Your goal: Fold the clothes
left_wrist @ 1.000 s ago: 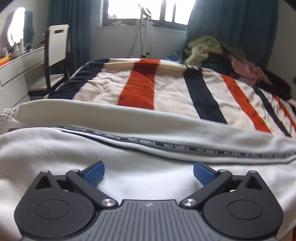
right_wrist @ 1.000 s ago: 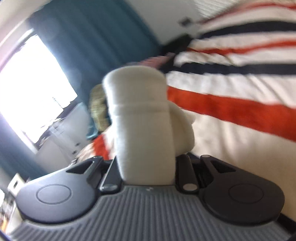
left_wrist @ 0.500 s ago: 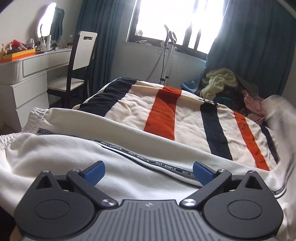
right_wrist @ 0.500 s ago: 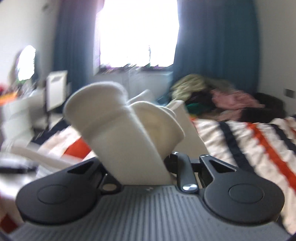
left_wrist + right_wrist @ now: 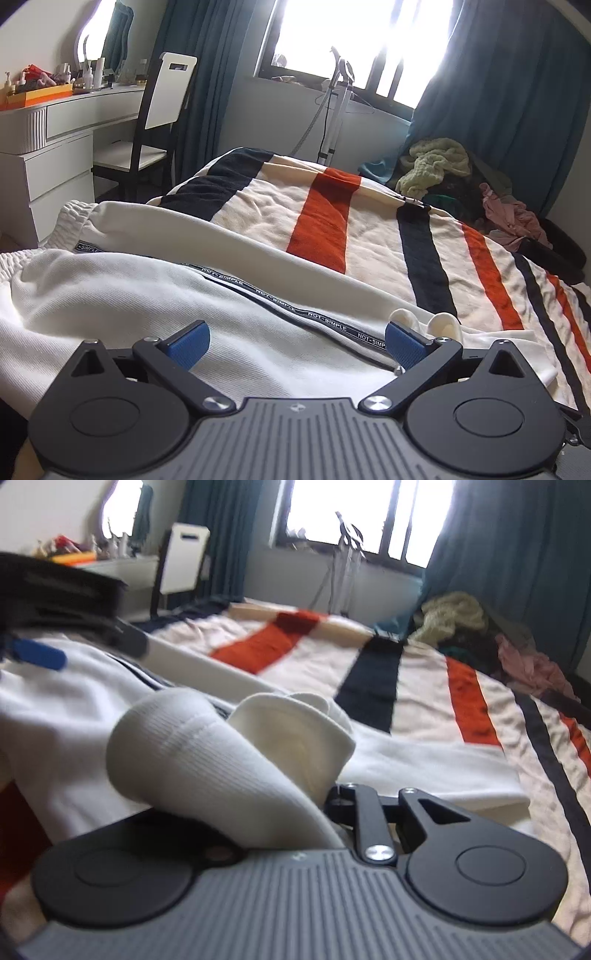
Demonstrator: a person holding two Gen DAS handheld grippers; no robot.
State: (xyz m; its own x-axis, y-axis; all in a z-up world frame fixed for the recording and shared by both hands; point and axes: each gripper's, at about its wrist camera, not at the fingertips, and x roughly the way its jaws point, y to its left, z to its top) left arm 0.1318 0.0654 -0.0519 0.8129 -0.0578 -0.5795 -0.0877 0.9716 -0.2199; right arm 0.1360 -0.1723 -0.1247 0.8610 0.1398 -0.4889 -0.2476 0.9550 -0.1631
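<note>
The cream sweatpants lie spread across the striped blanket on the bed, filling the lower half of the left wrist view, with the elastic waistband bunched at the left edge and a printed trim band running diagonally toward the lower right. The folding looks to be in its early part: one cuffed leg end is lifted and brought over the body of the garment, yet no flat, finished fold shows, and a heap of other clothes waits at the upper right by the curtain. The right gripper is closed on that cuff, whose ribbed roll bulges up at the centre of its view, hiding the fingertips. The left gripper hangs over the trousers with its blue pads spread wide, holding nothing; the cloth lies between and below them, and whether they touch it I cannot tell.
</note>
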